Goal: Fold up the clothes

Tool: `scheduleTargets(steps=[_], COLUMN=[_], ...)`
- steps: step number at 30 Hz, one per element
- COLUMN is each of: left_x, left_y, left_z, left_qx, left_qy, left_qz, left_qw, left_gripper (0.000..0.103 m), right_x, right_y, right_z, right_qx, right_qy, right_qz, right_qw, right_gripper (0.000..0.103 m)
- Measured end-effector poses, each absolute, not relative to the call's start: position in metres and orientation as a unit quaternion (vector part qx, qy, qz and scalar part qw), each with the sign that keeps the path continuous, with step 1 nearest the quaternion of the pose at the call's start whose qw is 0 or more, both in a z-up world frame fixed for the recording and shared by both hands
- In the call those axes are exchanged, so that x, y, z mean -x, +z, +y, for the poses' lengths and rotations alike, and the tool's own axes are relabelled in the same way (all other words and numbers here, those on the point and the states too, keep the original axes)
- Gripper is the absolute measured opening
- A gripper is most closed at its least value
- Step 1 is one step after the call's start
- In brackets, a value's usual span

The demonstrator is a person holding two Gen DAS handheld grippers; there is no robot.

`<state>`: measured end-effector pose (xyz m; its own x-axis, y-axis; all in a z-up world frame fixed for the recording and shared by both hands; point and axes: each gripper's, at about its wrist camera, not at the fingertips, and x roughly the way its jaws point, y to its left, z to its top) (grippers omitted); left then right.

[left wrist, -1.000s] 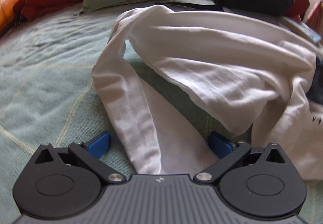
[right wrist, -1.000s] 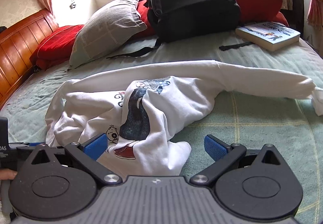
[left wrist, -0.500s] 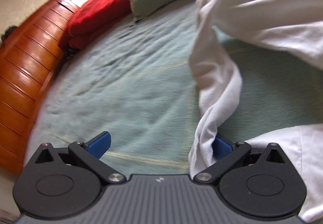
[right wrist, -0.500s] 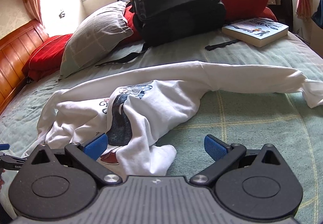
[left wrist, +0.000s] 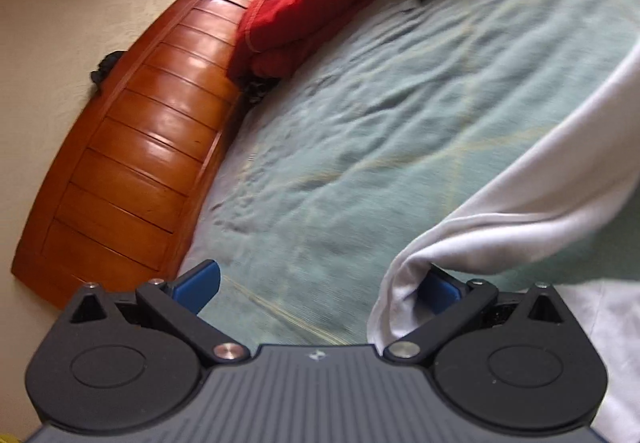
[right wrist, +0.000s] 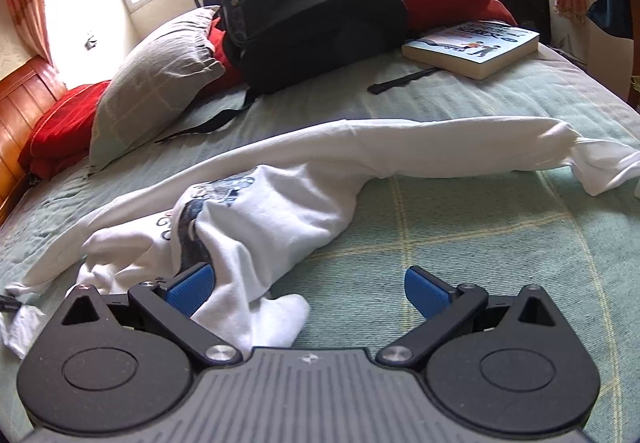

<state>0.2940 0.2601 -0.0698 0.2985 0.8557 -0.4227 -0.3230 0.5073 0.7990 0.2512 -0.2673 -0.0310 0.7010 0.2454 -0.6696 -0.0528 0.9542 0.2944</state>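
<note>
Underneath, pale green bedspread [right wrist: 460,227] beside orange wooden headboard [left wrist: 132,147].

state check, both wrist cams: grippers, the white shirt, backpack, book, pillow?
left gripper: open, shirt fabric draped over its right finger
right gripper: open, over bunched fabric
white shirt: crumpled, unfolded, one sleeve stretched out
backpack: closed, propped up
book: shut, lying flat
pillow: leaning, creased

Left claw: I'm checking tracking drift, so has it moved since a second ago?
Yes: the left claw swung left, toward the wooden headboard.
</note>
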Motion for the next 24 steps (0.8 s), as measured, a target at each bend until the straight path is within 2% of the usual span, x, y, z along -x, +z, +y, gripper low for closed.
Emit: scheduleTargets(steps=[17, 24], left_x=[-0.331, -0.31], left_y=[-0.062, -0.071], left_z=[0.29, 0.311], left_qx=[-0.346, -0.358], left_qy=[0.364, 0.381], left_qz=[0.428, 0.44], left_qw=[0.751, 0.731], left_gripper=[0.103, 0.103], right_x=[-0.258, -0.255], right_y=[-0.035, -0.032], right_z=[-0.254, -0.248], right_qx=[-0.113, -0.102], right_qy=[0.083, 0.091], right_qz=[0.392, 0.392], right_qw=[0.909, 0.91], right_gripper=[0.103, 0.103])
